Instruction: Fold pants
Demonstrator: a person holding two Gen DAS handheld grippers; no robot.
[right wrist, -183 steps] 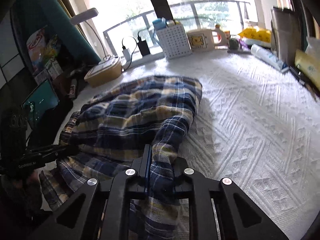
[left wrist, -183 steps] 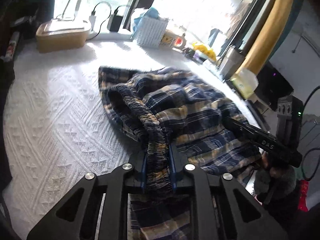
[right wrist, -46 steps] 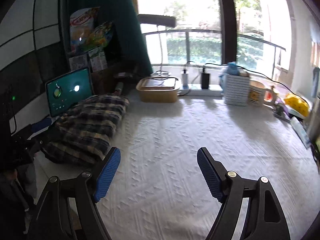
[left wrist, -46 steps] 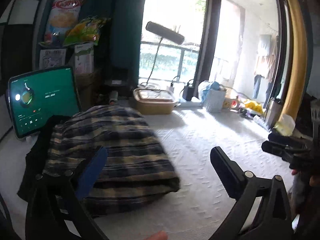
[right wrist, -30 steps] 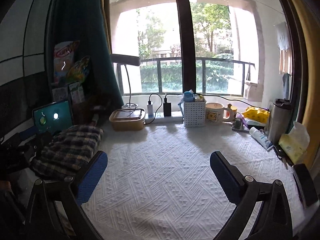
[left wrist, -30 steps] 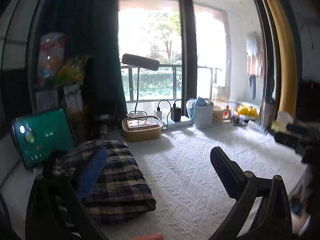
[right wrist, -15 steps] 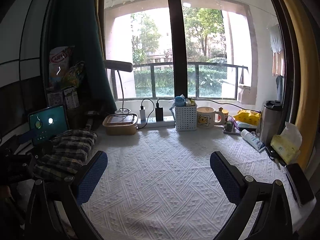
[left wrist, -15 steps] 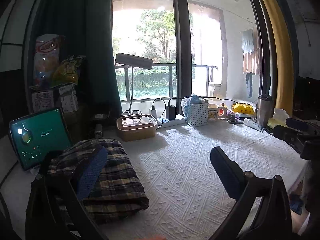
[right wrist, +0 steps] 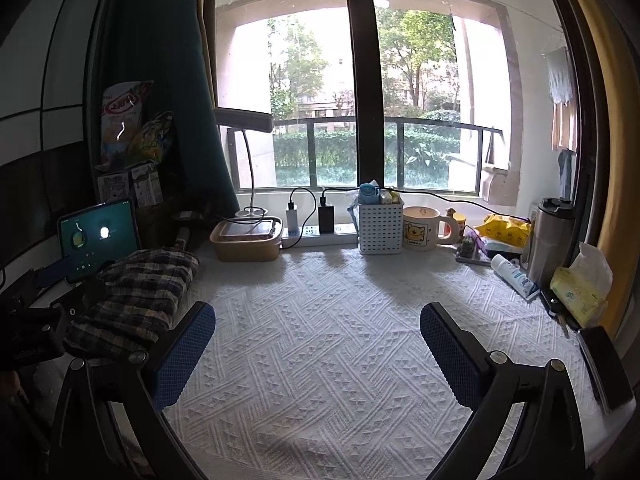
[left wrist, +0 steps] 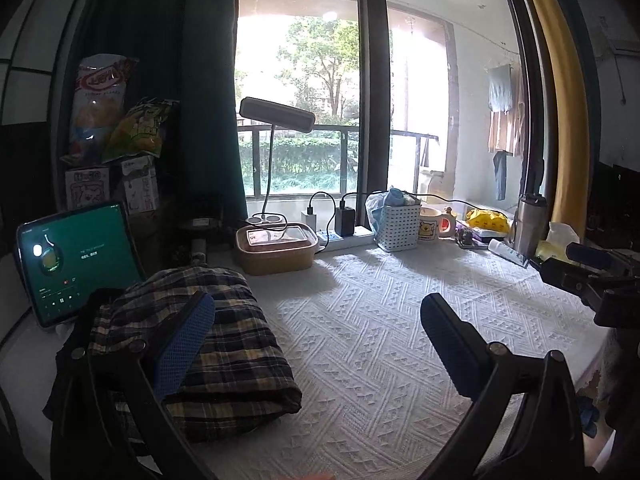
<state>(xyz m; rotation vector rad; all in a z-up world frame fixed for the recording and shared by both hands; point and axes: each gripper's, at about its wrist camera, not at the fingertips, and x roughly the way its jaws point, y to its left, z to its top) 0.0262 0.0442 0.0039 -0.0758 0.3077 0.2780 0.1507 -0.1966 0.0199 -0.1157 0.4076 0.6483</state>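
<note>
Ahead-left of left gripper: plaid pants folded in compact bundle on white cloth. Both tools wide open, empty; right gripper well apart. Folding judged complete; next: check bundle tidy.

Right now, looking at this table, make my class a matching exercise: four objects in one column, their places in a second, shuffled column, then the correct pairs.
Objects
1. plaid pants
2. tablet
3. white basket
4. tissue pack

Places
A. propped upright behind the pants
B. far right edge of the table
C. folded at the table's left end
D. just left of the bear mug

Pairs: 1-C, 2-A, 3-D, 4-B
</note>
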